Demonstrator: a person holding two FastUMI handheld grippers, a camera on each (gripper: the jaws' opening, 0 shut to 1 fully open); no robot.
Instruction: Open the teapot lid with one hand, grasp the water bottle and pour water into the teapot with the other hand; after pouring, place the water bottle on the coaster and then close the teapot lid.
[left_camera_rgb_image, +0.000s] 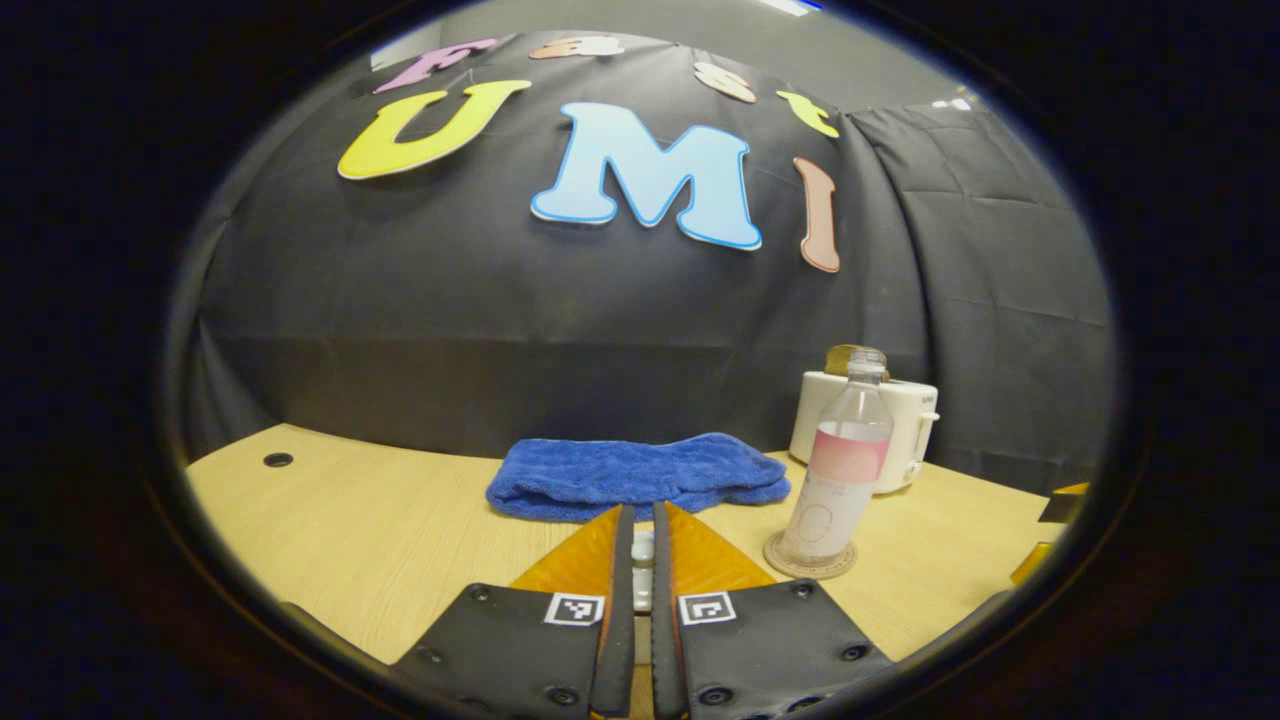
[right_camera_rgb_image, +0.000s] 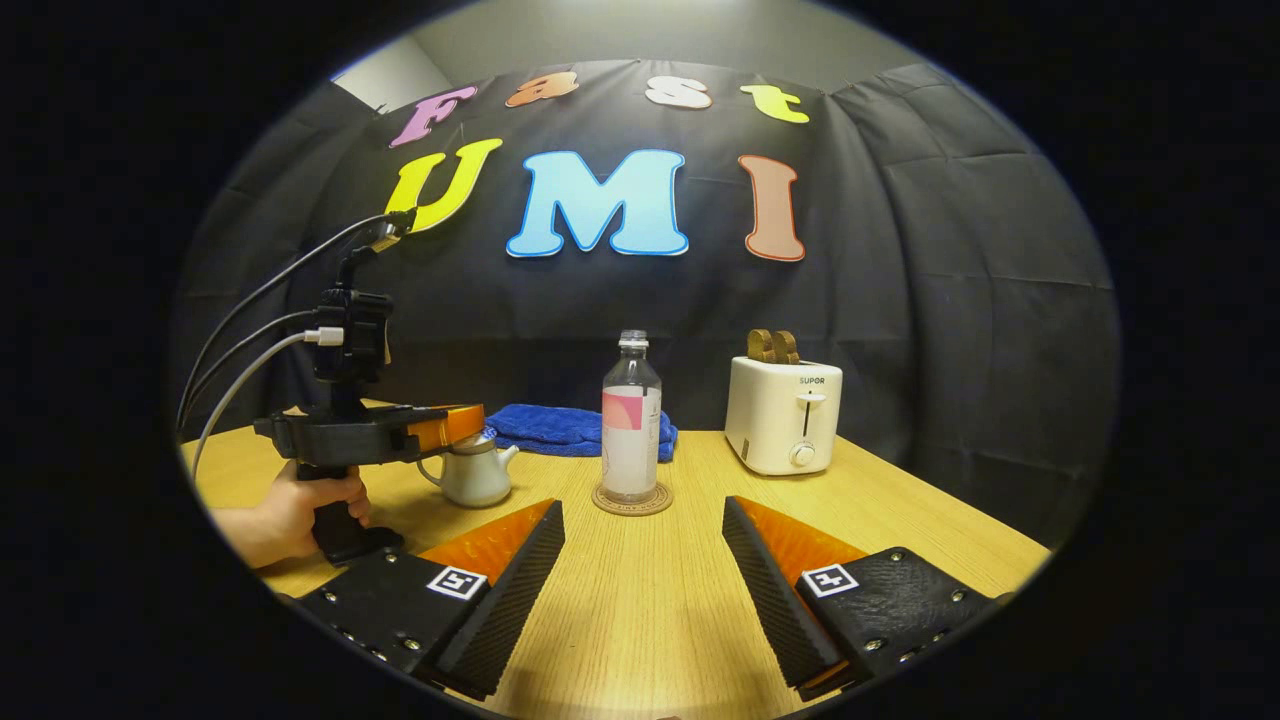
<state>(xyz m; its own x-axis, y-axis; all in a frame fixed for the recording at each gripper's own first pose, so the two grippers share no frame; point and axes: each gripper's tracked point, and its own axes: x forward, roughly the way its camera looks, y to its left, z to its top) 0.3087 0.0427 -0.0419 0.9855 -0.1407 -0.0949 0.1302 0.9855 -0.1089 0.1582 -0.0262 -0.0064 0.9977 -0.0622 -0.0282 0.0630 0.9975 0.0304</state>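
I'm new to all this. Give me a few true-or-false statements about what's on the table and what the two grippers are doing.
1. The bottle stands upright on the coaster. True.
2. The right gripper grips the bottle. False: its fingers are spread apart, short of the bottle.
3. The left gripper sits over the teapot, fingers nearly together around a small white thing, seemingly the lid knob. True.
4. The toaster is empty. False: toast sticks out of it.
5. The blue towel lies under the teapot. False: it lies behind, near the wall.
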